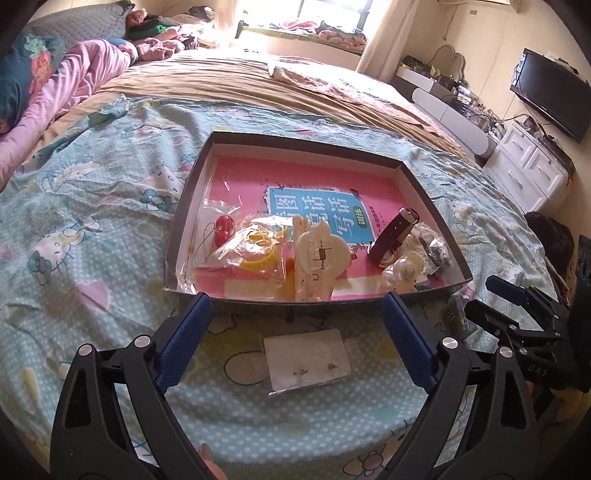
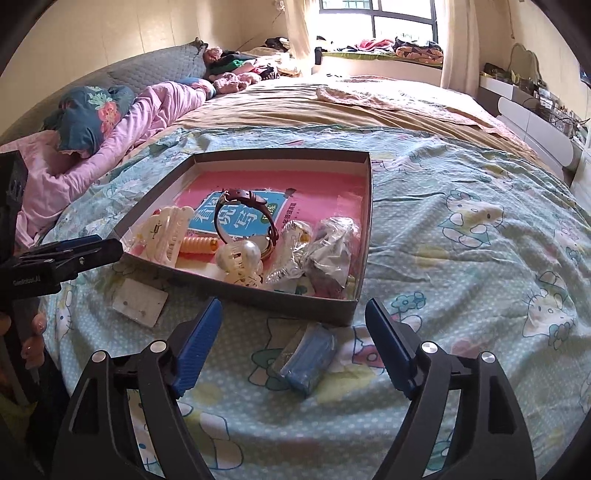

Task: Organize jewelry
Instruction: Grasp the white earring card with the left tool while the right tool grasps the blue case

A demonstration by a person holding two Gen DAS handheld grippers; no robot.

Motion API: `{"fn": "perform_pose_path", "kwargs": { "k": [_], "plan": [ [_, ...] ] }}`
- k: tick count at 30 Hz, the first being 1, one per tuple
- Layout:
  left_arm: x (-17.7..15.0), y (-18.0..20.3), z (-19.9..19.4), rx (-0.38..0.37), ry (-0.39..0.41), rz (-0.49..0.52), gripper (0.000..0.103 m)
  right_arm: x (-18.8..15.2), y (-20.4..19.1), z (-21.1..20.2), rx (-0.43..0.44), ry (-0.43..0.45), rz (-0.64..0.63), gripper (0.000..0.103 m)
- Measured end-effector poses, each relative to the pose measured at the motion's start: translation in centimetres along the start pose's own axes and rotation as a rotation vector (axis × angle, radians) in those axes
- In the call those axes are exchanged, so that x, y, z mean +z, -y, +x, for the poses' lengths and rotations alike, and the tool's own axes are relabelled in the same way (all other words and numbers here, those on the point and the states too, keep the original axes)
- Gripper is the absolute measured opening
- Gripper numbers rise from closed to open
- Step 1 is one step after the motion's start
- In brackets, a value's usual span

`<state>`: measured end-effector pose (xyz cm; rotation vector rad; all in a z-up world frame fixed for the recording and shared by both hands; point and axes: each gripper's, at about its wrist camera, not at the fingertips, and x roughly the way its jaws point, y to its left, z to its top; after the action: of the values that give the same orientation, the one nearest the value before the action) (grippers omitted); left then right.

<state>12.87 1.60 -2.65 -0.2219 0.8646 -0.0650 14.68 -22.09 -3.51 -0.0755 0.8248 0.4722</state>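
Fingers of the left gripper (image 1: 295, 325) spread wide at the bottom of the left wrist view, nothing between them. Earring card (image 1: 307, 359) in a clear sleeve flat on the blanket (image 1: 92, 258), lower centre, inside the gap but touching neither finger, two small studs pinned near its lower edge. Right gripper (image 2: 293, 330) likewise wide open and empty at the bottom of the right wrist view, a blue packet (image 2: 308, 363) in clear wrap lying between its fingers, nearer the frame centre, clear of both.

Just beyond both pairs of tips, a shallow grey box (image 1: 424, 199) on the blanket with a pink booklet (image 1: 295, 177) as its floor. Along its near edge: cream hair claw (image 1: 317, 254), pearl-white clip (image 1: 404, 271), brown-strapped watch (image 2: 255, 218), crumpled plastic bags (image 2: 328, 247).

Only in the left view: red cherry charm (image 1: 224, 229) and yellow ring in a bag (image 1: 258, 251), centre left of the box. Only clear in the right view: orange spiral hair tie (image 2: 199, 245). Blue packet mostly hidden in the left view; earring card pushed to the left edge in the right view, below the other tool.

Pink bedding (image 2: 147, 110) upper left, window (image 2: 376, 18) at top.
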Motion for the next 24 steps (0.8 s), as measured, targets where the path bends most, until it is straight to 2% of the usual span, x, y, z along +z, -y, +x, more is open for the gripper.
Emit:
{"fn": "perform_pose_path", "kwargs": {
  "k": [15, 17, 18, 20, 22, 23, 24],
  "plan": [
    [-2.9, -0.1, 1.7, -0.009, -0.11, -0.037, 0.086, -2.2, 0.2, 1.9, 0.013, -0.087, 0.03, 0.079],
    [-3.2, 0.0, 2.3, -0.004, -0.13, -0.034, 0.09, -2.3, 0.3, 2.3, 0.012, -0.094, 0.033, 0.077],
    [-3.4, 0.0, 2.6, 0.0, -0.138, -0.033, 0.091, -2.4, 0.4, 2.5, 0.009, -0.1, 0.036, 0.074],
    [-3.6, 0.1, 3.1, 0.012, -0.151, -0.034, 0.093, -2.6, 0.6, 3.0, 0.022, -0.112, 0.052, 0.054],
    [-3.5, 0.3, 3.5, 0.027, -0.151, -0.022, 0.093, -2.8, 0.8, 3.2, 0.011, -0.111, 0.053, 0.041],
    [-3.5, 0.3, 3.7, 0.036, -0.152, -0.02, 0.093, -2.8, 0.9, 3.2, 0.014, -0.107, 0.055, 0.035],
    [-3.5, 0.4, 3.8, 0.044, -0.151, -0.018, 0.093, -2.8, 1.0, 3.1, 0.019, -0.104, 0.058, 0.035]
  ]
}}
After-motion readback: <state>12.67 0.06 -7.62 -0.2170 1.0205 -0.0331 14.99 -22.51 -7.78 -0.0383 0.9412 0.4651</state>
